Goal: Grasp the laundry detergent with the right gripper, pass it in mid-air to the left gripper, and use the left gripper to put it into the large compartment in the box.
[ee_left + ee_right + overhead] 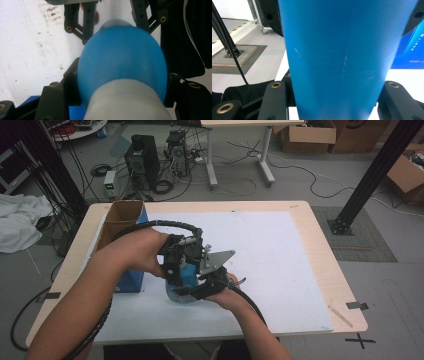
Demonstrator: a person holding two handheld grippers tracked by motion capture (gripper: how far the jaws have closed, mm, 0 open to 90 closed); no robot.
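Observation:
A blue bottle (184, 274) stands upright on the white mat (270, 260) near the table's middle, with both grippers on it. My left gripper (173, 266) comes from the left, shut on the bottle's upper part. In the left gripper view its jaws press both sides of the rounded blue bottle (122, 57), with a pale grey cap (127, 100) nearest the camera. My right gripper (207, 282) reaches in from the right, shut on the blue bottle (337, 62) lower down; its jaws flank the body (334, 100).
An open cardboard box with a blue side (125, 222) stands on the table just left of the hands. Its blue face (409, 47) is close behind the bottle. The wooden table edge (327, 270) frames the mat. Computers, cables and boxes sit on the floor beyond.

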